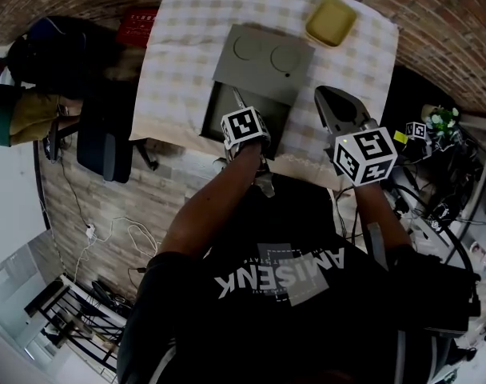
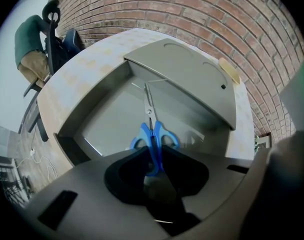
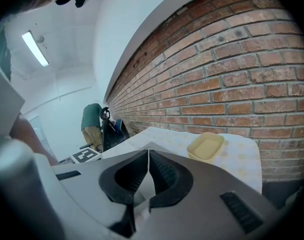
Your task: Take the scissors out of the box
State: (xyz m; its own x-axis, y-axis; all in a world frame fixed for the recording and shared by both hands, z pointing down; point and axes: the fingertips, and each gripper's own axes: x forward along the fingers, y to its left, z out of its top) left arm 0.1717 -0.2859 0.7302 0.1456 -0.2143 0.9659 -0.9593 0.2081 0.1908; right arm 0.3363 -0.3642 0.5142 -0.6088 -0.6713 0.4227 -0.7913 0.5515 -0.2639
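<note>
Scissors [image 2: 150, 115] with blue handles and steel blades lie inside the open grey box [image 2: 104, 129], blades pointing toward the raised lid [image 2: 192, 84]. My left gripper [image 2: 153, 166] reaches steeply down into the box, its black pads closed on the middle of the blue handles. In the head view the left gripper [image 1: 237, 102] is over the box [image 1: 213, 114] and hides the scissors. My right gripper [image 1: 329, 98] hovers to the right of the box above the table, shut with nothing in it. In its own view the right gripper [image 3: 148, 156] shows its pads meeting.
The box stands on a checked tablecloth [image 1: 187, 54] near the table's front edge. A shallow yellow tray [image 1: 331, 21] sits at the far right by the brick wall. A person [image 2: 32, 49] and an office chair [image 1: 107, 146] are to the left of the table.
</note>
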